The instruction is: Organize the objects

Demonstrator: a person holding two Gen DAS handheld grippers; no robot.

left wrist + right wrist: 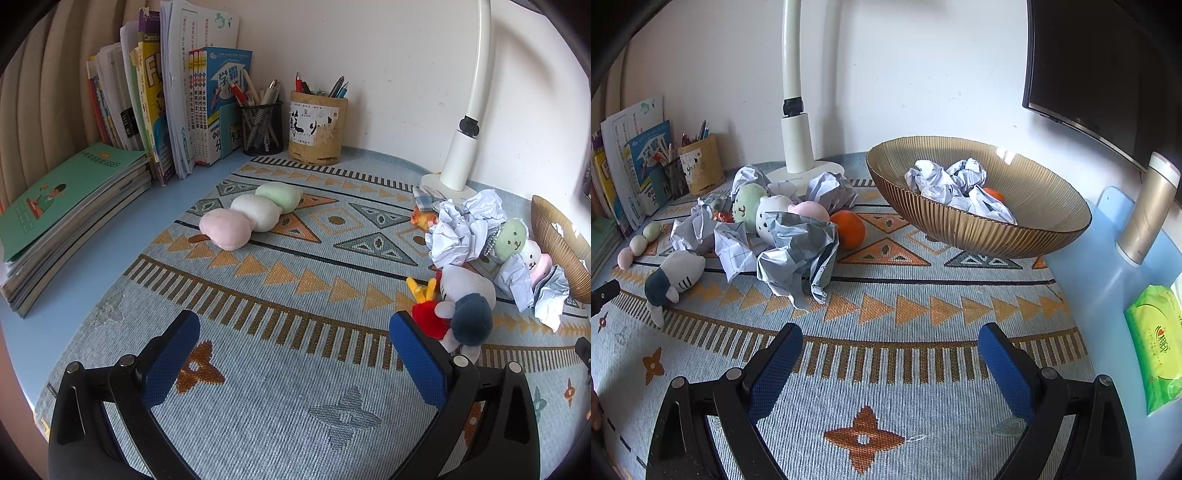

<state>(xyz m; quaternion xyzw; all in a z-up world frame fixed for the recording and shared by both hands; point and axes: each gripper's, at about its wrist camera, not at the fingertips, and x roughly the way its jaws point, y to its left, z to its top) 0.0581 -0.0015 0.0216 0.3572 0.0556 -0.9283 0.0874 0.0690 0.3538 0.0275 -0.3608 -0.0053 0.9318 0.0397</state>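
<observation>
left gripper (294, 328) wide open, empty, above patterned woven mat (280, 406); pink-white-green plush dumpling skewer (251, 216) ahead, white plush cat with navy cap (463, 306) just beside right finger. right gripper (890, 343) wide open, empty; crumpled paper balls (798, 251) ahead left, more in ribbed gold bowl (979, 229).

Gold ribbed bowl (979, 236), orange fruit (849, 229)

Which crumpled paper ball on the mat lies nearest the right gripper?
The biggest crumpled paper ball, left of the orange; the other loose balls lie farther back, by the lamp base.
</observation>
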